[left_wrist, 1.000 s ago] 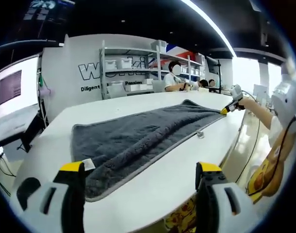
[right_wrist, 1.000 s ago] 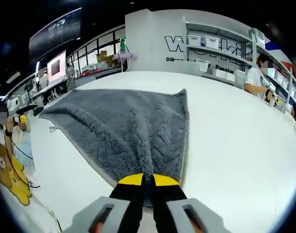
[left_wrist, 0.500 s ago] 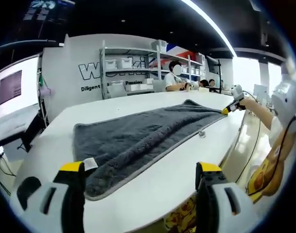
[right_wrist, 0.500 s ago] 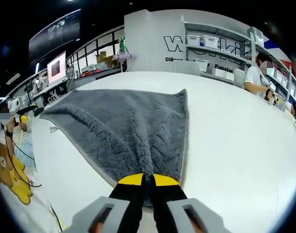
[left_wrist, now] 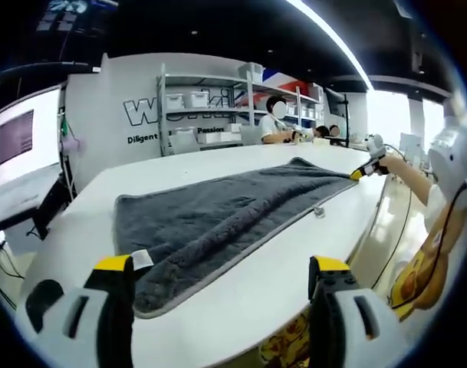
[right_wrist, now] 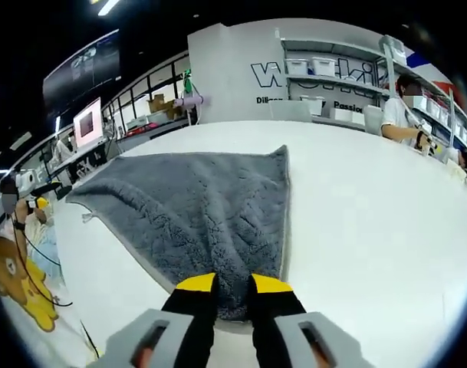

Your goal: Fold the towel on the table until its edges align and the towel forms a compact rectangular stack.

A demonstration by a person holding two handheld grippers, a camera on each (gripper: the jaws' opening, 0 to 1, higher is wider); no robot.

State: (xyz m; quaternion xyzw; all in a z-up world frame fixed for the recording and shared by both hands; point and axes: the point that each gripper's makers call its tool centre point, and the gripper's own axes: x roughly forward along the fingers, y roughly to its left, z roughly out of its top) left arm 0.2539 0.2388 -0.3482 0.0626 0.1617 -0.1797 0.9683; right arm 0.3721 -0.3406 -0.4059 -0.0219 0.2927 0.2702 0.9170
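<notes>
A dark grey towel (left_wrist: 218,211) lies spread flat on the white table (left_wrist: 241,307), a white label (left_wrist: 139,259) at its near corner. My left gripper (left_wrist: 221,264) stands open just short of that corner and holds nothing. At the towel's far corner, my right gripper (left_wrist: 362,170) comes in from the right on a person's arm. In the right gripper view the towel (right_wrist: 210,199) stretches away from my right gripper (right_wrist: 233,284), whose yellow-tipped jaws pinch the near corner with a narrow gap between them.
The table's long edge (left_wrist: 348,230) runs along the right, with a person's bear-print clothing (left_wrist: 417,284) beyond it. Shelves with white bins (left_wrist: 195,100) and seated people (left_wrist: 275,123) stand behind the table. A monitor (left_wrist: 18,138) is at the left.
The right gripper's jaws stand slightly further apart than before, and its view has tilted a little. The left gripper and the towel have hardly moved.
</notes>
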